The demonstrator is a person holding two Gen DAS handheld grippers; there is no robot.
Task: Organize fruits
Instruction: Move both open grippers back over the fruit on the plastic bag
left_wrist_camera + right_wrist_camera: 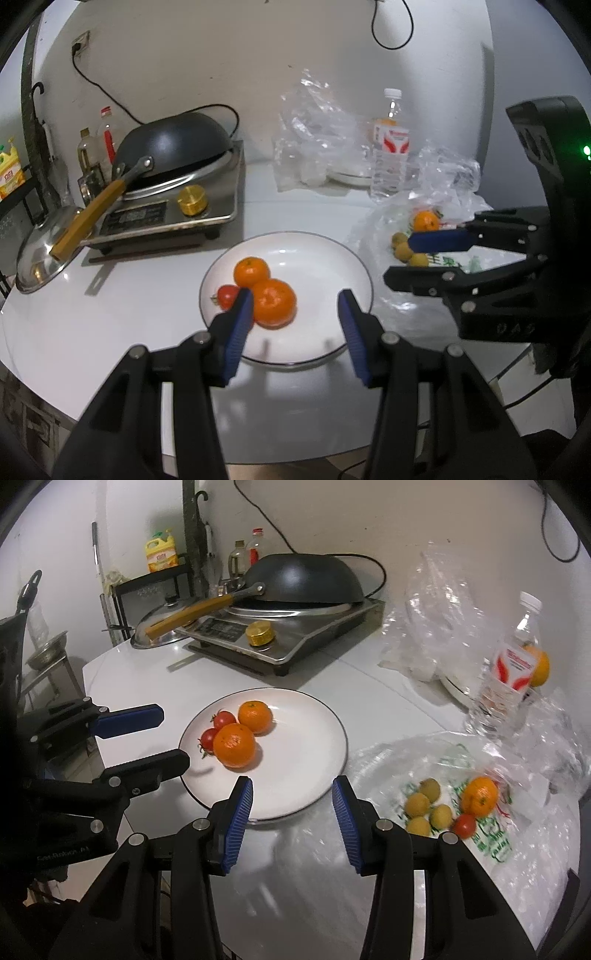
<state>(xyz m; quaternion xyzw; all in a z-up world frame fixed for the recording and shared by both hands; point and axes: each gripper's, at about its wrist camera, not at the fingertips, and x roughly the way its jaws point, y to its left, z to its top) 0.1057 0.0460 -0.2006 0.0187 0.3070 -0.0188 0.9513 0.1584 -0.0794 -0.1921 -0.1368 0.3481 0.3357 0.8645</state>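
- I see dim, cool indoor light; soft shadows fall under the white plate point(354, 258).
- Glare streaks the glossy table point(288, 853) and the clear plastic bags point(443, 602).
- Fisheye bending and dark vignetting mark both views' edges; nearby bag detail looks smeared.

Both wrist views: shared plate point(325, 243)

Oranges point(243, 734), tomatoes point(216, 727) on plate point(314, 746)

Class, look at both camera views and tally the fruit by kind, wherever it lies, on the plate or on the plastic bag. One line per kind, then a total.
Oranges: 3 (2 on the plate, 1 on the plastic bag)
Red tomatoes: 3 (2 on the plate, 1 on the bag)
Small yellow-green fruits: 4 (all on the bag)
Total: 10
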